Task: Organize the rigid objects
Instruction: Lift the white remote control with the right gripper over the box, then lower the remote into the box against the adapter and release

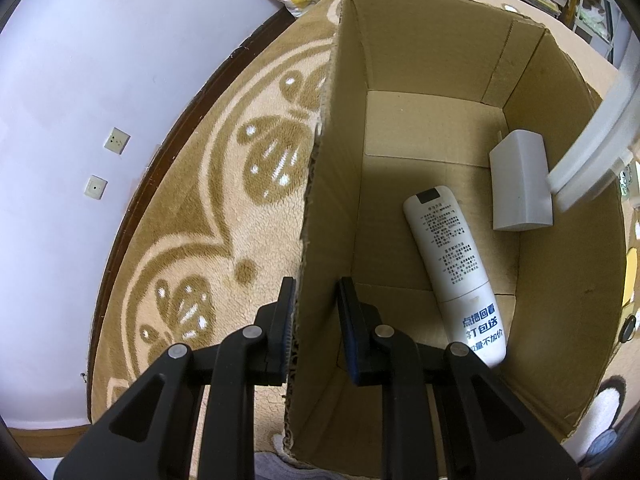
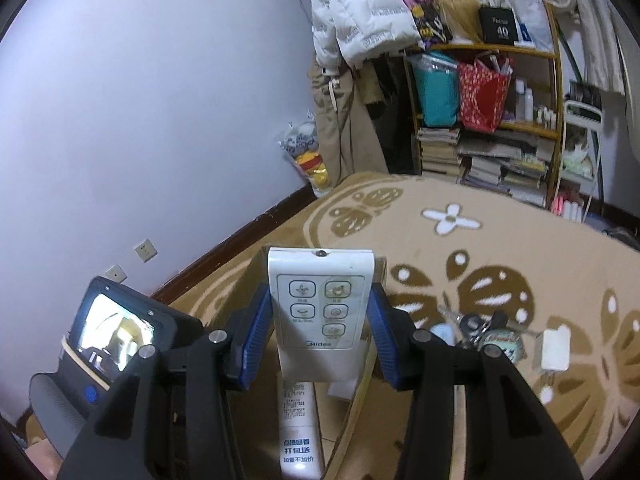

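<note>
Black linkage arms fill the bottom of the left wrist view, where the left gripper [image 1: 316, 312] straddles the near-left wall of the cardboard box [image 1: 332, 184], one pad outside and one inside; the outer pad touches the card, the inner one stands a little off it. On the box floor a white remote [image 1: 454, 268] lies face down, its long axis running from the near wall toward the far right, beside a grey block [image 1: 520, 184].

Over on the right wrist view, the right gripper [image 2: 320, 316] has its blue pads clamped against the sides of a white Midea remote [image 2: 322, 304], held over the box, button face toward the camera, long axis along the fingers, emitter end pointing away.

Beneath lies a tan floral carpet [image 2: 460, 248], with a cluster of small items [image 2: 500, 340] on it. A pale wall [image 2: 160, 100] and a cluttered shelf [image 2: 500, 120] stand behind.
</note>
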Demonstrator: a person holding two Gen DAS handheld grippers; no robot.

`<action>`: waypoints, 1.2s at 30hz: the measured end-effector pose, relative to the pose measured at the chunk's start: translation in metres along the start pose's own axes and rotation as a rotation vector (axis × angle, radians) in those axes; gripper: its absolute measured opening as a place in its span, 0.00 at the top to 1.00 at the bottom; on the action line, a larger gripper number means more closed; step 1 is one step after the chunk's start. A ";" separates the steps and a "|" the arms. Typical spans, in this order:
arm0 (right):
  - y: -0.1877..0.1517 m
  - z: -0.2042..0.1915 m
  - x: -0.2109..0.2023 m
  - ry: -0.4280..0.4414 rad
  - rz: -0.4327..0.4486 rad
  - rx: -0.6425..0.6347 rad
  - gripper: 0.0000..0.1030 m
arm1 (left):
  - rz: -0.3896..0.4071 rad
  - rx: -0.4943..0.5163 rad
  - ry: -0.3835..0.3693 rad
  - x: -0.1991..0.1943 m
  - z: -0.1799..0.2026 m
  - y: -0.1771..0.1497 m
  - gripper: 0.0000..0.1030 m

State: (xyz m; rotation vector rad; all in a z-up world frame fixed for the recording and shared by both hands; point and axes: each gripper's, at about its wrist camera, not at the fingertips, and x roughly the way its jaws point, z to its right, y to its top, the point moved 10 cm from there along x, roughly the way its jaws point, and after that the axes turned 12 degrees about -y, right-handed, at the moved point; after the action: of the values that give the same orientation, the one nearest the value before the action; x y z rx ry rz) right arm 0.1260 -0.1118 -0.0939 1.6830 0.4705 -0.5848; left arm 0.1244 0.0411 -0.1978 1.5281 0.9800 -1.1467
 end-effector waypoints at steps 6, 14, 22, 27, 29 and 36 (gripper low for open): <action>-0.009 -0.001 0.011 -0.009 -0.030 -0.009 0.51 | -0.001 0.000 0.000 0.001 -0.001 0.000 0.81; -0.013 0.002 0.008 -0.012 -0.035 -0.012 0.50 | 0.000 0.002 0.004 0.002 -0.002 0.000 0.80; -0.005 0.023 -0.008 -0.086 -0.015 -0.032 0.32 | 0.001 0.013 0.023 0.002 0.000 0.001 0.80; -0.015 0.054 -0.013 -0.159 -0.039 -0.042 0.32 | 0.001 0.013 0.022 0.001 0.001 0.001 0.80; -0.021 0.066 -0.013 -0.176 -0.056 -0.030 0.32 | -0.001 0.010 0.020 0.000 0.001 0.001 0.80; -0.048 0.114 -0.013 -0.248 -0.125 -0.006 0.32 | -0.002 0.012 0.021 -0.002 0.003 0.001 0.80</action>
State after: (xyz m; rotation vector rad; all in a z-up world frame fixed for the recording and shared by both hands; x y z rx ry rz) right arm 0.0731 -0.2144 -0.1392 1.5575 0.3986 -0.8716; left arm 0.1243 0.0382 -0.1959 1.5522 0.9905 -1.1418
